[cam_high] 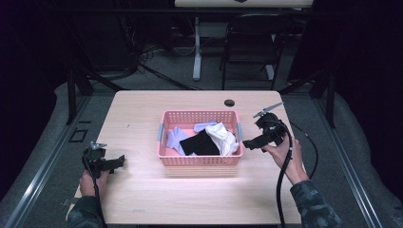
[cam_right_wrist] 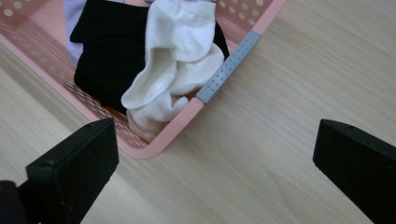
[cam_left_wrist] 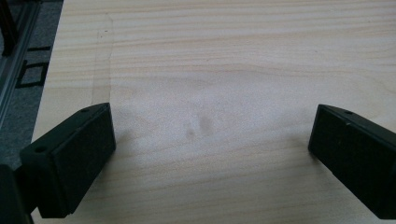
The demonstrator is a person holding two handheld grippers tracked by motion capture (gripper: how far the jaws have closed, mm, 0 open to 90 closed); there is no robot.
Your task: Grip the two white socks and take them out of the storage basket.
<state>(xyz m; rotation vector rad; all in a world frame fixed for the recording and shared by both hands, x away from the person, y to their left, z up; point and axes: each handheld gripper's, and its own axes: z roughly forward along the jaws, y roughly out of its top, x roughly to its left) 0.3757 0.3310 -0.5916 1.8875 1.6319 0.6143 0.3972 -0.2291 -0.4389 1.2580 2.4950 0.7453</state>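
Observation:
A pink plastic basket (cam_high: 199,160) stands at the middle of the wooden table (cam_high: 142,190). Inside lie white socks (cam_high: 223,137), a black cloth (cam_high: 199,143) and a pale lavender cloth (cam_high: 176,138). In the right gripper view the white socks (cam_right_wrist: 177,60) lean on the basket rim (cam_right_wrist: 173,128) beside its grey handle (cam_right_wrist: 229,65), over the black cloth (cam_right_wrist: 107,51). My right gripper (cam_high: 248,142) hovers just right of the basket, open and empty (cam_right_wrist: 210,163). My left gripper (cam_high: 119,161) sits at the table's left edge, open over bare wood (cam_left_wrist: 210,149).
A dark round hole (cam_high: 229,102) marks the table's far side. Beyond the table stand a dark chair (cam_high: 249,42) and a white table leg (cam_high: 196,47). A black cable (cam_high: 283,180) trails from the right gripper along the person's forearm. Bare wood lies in front of the basket.

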